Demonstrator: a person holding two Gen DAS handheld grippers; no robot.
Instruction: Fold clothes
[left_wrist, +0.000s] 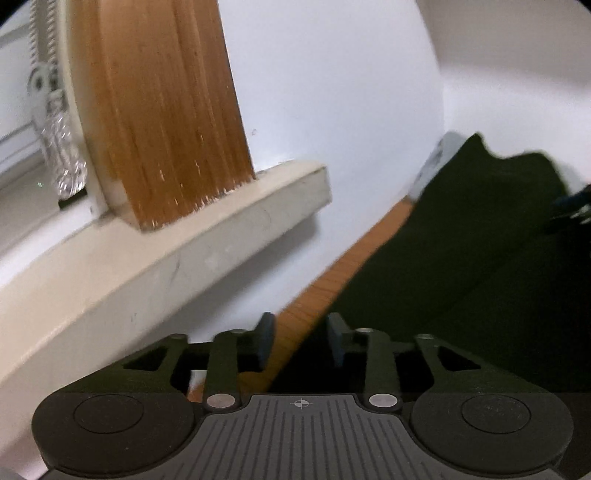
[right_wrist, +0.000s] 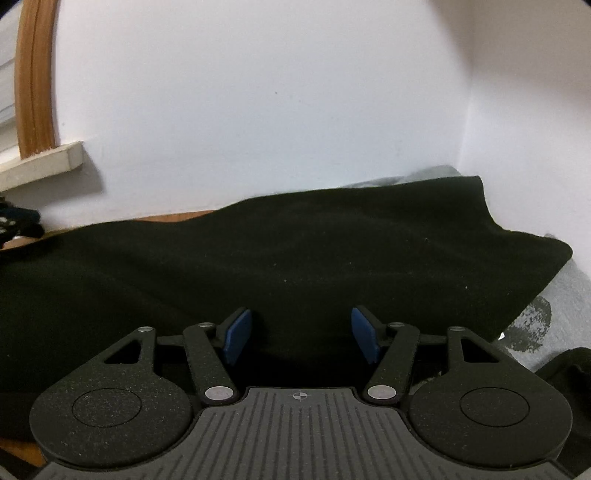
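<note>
A black garment (left_wrist: 461, 258) (right_wrist: 295, 251) lies spread flat on a wooden table (left_wrist: 332, 280), its far edge bunched against the white wall. My left gripper (left_wrist: 301, 341) is open at the garment's left edge; wood and the cloth's border show between its fingers, and nothing is pinched. My right gripper (right_wrist: 302, 334) is open low over the near part of the garment, its blue pads (right_wrist: 238, 336) apart with cloth lying loose between them. Each gripper shows faintly at the edge of the other's view.
A cream window sill (left_wrist: 184, 266) (right_wrist: 44, 162) juts out over the table's left end, with a wooden frame (left_wrist: 166, 110) standing on it and a beaded cord (left_wrist: 55, 147) beside it. White walls meet in a corner at the far right. Grey fabric (right_wrist: 565, 306) lies under the garment's right end.
</note>
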